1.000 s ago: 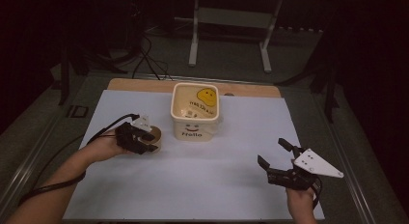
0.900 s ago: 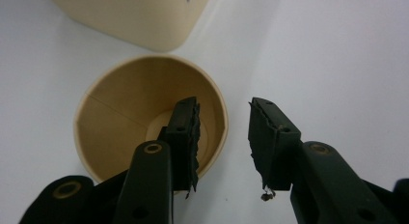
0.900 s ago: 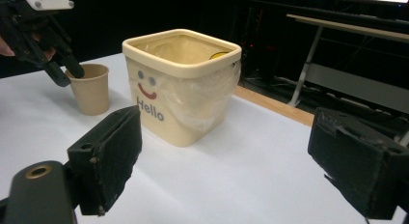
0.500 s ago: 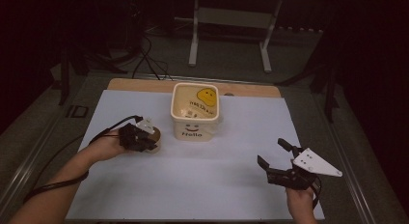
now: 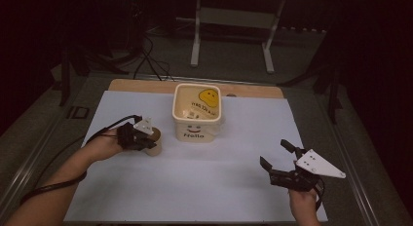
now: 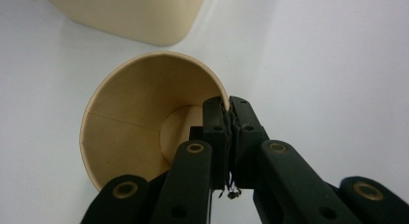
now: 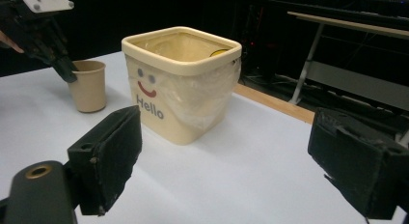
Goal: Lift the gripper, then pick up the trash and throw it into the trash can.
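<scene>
A tan paper cup [image 5: 154, 141] stands upright on the white table sheet, just left of a cream square bin [image 5: 197, 113] with a smiley face and "Hello" on its front. My left gripper [image 5: 146, 138] is shut on the cup's rim [image 6: 144, 113], one jaw inside the cup and one outside, as the left gripper [image 6: 227, 108] view shows. My right gripper [image 5: 277, 155] hovers open near the front right of the sheet, holding nothing. From the right gripper [image 7: 231, 151] view, the bin [image 7: 183, 84], the cup [image 7: 88, 86] and the left gripper [image 7: 43, 31] lie ahead.
The bin is lined with a clear plastic bag [image 7: 202, 96] and shows something yellow [image 5: 208, 95] inside. A wooden table edge [image 5: 253, 91] runs behind the sheet. A cable [image 5: 104, 128] trails from the left gripper. Metal frame legs [image 5: 197, 28] stand on the floor beyond.
My left gripper and the cup have shifted slightly right, toward the bin. The right gripper has stayed in place and open.
</scene>
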`<state>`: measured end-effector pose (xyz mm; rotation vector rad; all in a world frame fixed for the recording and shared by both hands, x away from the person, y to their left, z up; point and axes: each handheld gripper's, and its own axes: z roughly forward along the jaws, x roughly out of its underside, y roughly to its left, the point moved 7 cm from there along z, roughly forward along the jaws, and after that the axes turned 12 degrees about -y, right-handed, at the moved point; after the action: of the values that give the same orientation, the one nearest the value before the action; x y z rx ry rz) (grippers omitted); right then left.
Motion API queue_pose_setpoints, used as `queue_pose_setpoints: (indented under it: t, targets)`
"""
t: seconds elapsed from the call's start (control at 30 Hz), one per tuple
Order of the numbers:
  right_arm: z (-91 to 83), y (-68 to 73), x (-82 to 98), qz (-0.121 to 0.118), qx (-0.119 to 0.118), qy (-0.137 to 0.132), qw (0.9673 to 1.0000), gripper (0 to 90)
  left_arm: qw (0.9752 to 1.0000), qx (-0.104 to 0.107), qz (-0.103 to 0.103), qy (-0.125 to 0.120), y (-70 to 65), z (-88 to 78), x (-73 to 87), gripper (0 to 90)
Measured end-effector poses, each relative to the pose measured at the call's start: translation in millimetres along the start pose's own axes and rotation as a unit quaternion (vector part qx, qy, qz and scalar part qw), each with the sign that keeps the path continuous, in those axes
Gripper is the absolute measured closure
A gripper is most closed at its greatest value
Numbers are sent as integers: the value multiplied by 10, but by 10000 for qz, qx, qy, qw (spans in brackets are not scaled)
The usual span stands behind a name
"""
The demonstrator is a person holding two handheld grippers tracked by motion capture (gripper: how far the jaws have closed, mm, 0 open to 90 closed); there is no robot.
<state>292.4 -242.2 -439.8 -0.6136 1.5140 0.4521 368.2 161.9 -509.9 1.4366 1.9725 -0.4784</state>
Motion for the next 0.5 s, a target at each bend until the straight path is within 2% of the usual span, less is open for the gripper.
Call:
queue_pose_setpoints:
  t: [0.2, 0.4, 0.43, 0.5]
  targets:
    - [3, 1, 4, 30, -9, 7, 10000, 119, 9997, 153, 81, -152, -55, -192, -89, 885]
    - [-1, -9, 5, 64, 3, 4, 10000, 118, 9995, 165, 209, -196, -80, -408, -196, 884]
    - [1, -10, 4, 55, 6, 3, 10000, 119, 9994, 191, 175, -221, -82, -439, -214, 885]
    - [5, -4, 7, 58, -2, 18, 10000, 119, 9993, 167, 268, -211, -80, -516, -250, 885]
